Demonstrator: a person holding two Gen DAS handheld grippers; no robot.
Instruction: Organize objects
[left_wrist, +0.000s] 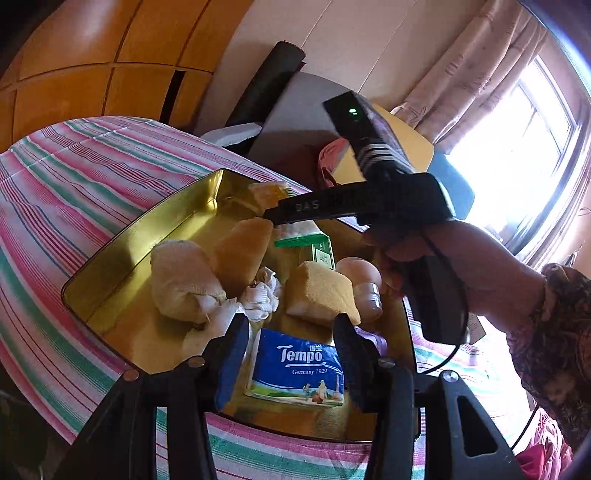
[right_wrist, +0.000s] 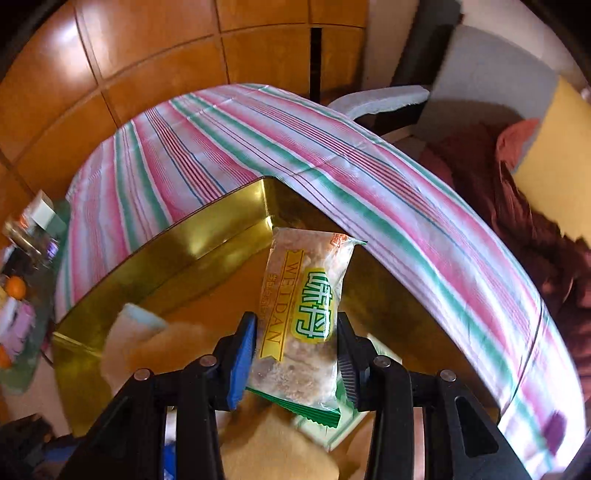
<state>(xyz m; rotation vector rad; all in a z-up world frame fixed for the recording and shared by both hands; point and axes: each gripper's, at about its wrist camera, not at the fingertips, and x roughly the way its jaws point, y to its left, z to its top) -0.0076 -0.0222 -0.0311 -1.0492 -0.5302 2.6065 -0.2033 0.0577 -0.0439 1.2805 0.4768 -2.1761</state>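
Blue pads on my left tongs (left_wrist: 291, 354) sit closest to me, part way open, one on each side of a blue paper tissue pack (left_wrist: 297, 373). I cannot tell if the pads press on it or just stand beside it. The pack lies flat at the near end of a shiny gold metal tin (left_wrist: 155, 225), which sits on a bench with a pink, green and white striped cloth (left_wrist: 74, 177).

My right tongs (right_wrist: 297, 354) are nearly closed and squeeze a clear plastic snack packet with green and yellow writing (right_wrist: 310, 306). I hold it by its near end. Its long side points away from me, toward the far corner of the tin. It hangs above the tin floor.

Also in the tin are two yellow sponge blocks (left_wrist: 321, 291), a knotted white cloth bundle (left_wrist: 181, 284) and a small round pink bottle (left_wrist: 362, 277).

I think the next move is to put the snack packet down. The bare spot is at the far left of the tin, just past the packet's far tip, so my right hand is the nearer one for it. The sponges crowd the middle, so I should go past them.
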